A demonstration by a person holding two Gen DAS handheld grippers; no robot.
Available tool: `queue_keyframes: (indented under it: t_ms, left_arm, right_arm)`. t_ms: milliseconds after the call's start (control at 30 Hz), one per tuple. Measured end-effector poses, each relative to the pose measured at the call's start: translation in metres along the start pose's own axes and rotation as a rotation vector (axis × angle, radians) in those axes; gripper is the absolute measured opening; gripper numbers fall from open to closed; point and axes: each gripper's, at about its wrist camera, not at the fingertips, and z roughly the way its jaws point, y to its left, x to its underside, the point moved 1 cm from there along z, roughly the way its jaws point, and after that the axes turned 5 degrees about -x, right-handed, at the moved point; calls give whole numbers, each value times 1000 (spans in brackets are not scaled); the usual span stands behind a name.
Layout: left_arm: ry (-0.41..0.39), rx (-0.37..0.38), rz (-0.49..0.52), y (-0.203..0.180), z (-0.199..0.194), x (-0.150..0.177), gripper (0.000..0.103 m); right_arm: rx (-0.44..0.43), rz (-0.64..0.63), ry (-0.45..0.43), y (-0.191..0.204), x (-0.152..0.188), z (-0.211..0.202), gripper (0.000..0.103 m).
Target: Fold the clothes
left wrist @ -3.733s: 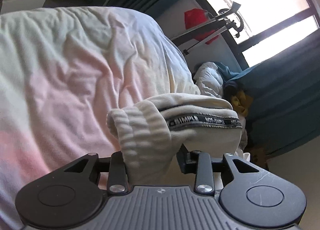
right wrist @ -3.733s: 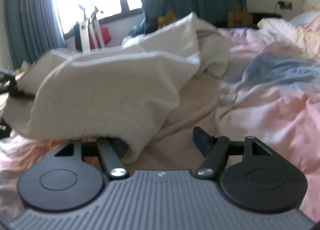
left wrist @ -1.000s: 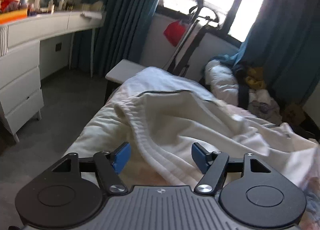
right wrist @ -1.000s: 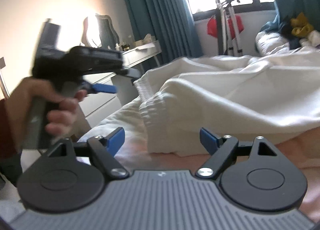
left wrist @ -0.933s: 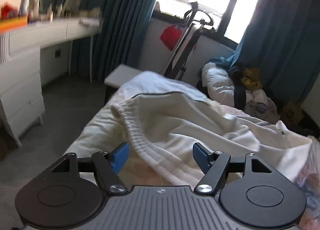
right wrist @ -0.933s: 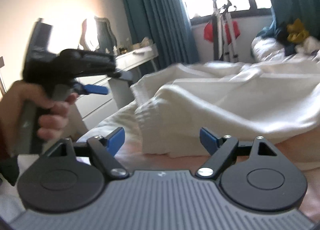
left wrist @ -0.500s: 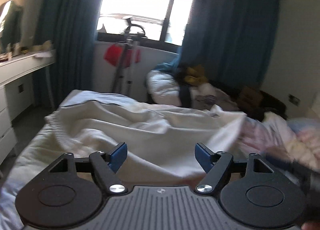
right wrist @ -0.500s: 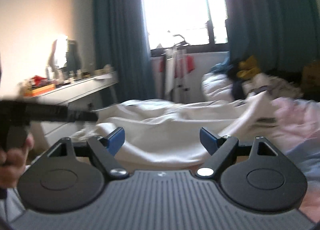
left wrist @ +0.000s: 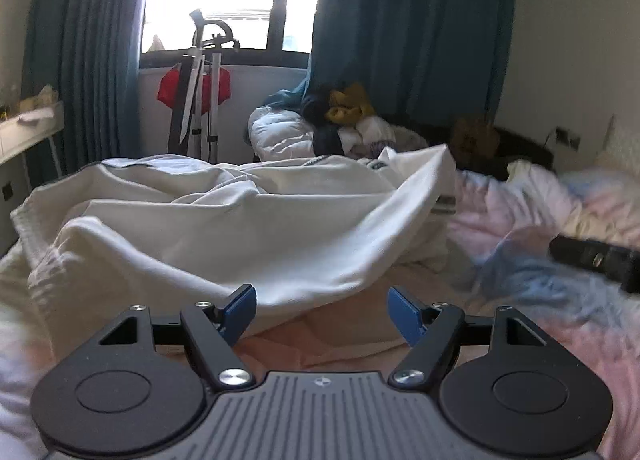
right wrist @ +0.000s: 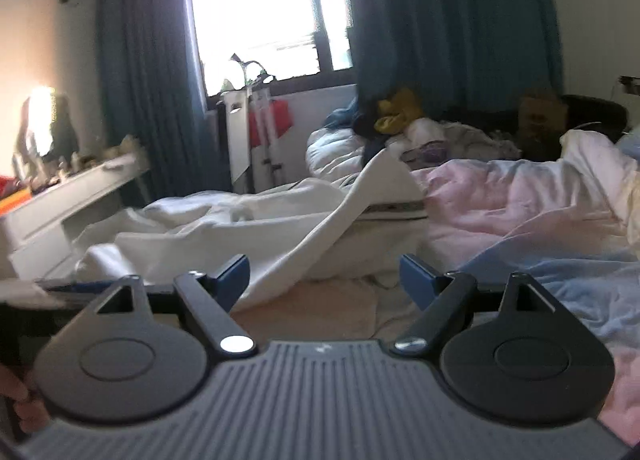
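Cream sweatpants [left wrist: 224, 228] are spread loosely over the pink duvet [left wrist: 520, 220], filling the field from nine to one o'clock in the left wrist view, with the ribbed waistband [left wrist: 44, 260] bunched at nine o'clock and a printed tape trim [left wrist: 444, 202] at the far corner near two o'clock. The left gripper [left wrist: 322, 308] is held with its jaws apart and nothing between the blue pads [left wrist: 240, 308]; the near hem of the garment is seen just beyond them. The right gripper [right wrist: 324, 280] is likewise held with its jaws apart and empty, a raised fold of the garment lying ahead at eleven o'clock.

The step in hand is judged to be a fresh grasp for the next fold. It would be done well if two matching corners were taken, one by each gripper, only one layer edge being pinched, and the cloth pulled flat before it is laid over.

Much is hard to make out: the leg ends are buried under folds, the layers cannot be counted, and the right wrist view is blurred. The dark bar [left wrist: 592, 256] at three o'clock is smeared and is probably the other gripper.
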Motion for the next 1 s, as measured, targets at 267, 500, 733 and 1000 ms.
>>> queue_keyframes:
  t_ms: [267, 500, 733, 1000]
  left_arm:
    - [13, -103, 168, -28, 86, -33, 79]
    - [39, -24, 163, -65, 168, -86, 78]
    - [8, 199, 200, -126, 212, -119, 80]
    - [67, 168, 274, -175, 249, -108, 5]
  right_arm:
    - [66, 41, 8, -19, 5, 3, 83]
    - [87, 179, 33, -57, 9, 21, 83]
    - [163, 306, 49, -111, 24, 47, 83]
    - [163, 351, 51, -132, 37, 70, 83]
